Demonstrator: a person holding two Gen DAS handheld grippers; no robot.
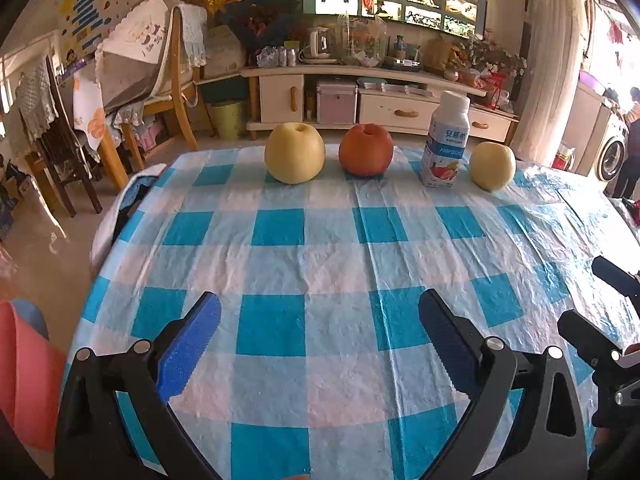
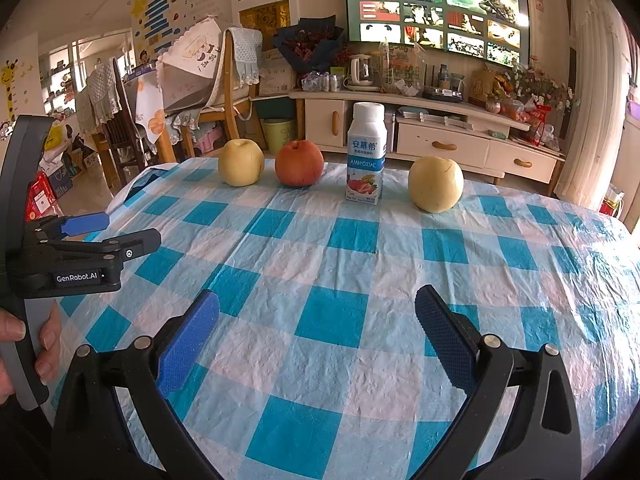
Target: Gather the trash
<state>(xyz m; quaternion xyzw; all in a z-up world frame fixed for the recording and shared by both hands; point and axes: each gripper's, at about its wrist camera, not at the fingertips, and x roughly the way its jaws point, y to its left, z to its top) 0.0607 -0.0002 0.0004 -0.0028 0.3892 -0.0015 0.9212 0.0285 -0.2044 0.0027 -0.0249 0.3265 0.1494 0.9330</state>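
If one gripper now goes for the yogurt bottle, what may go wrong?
1. The yogurt bottle is tall and narrow, standing upright; a finger bumping it could tip it over.
2. It stands between the red apple and a yellow pear; widely opened jaws might push either, and round fruit may roll off the far table edge.
3. The thin checked tablecloth is wrinkled; a low finger might snag and drag it.
Both the left gripper and right gripper are open and empty.

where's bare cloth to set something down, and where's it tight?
Free: the checked tablecloth from both open tongs, left and right, up to the far row. Crowded: that row, left pear, apple, yogurt bottle, right pear. The narrowest gap is pear to apple.
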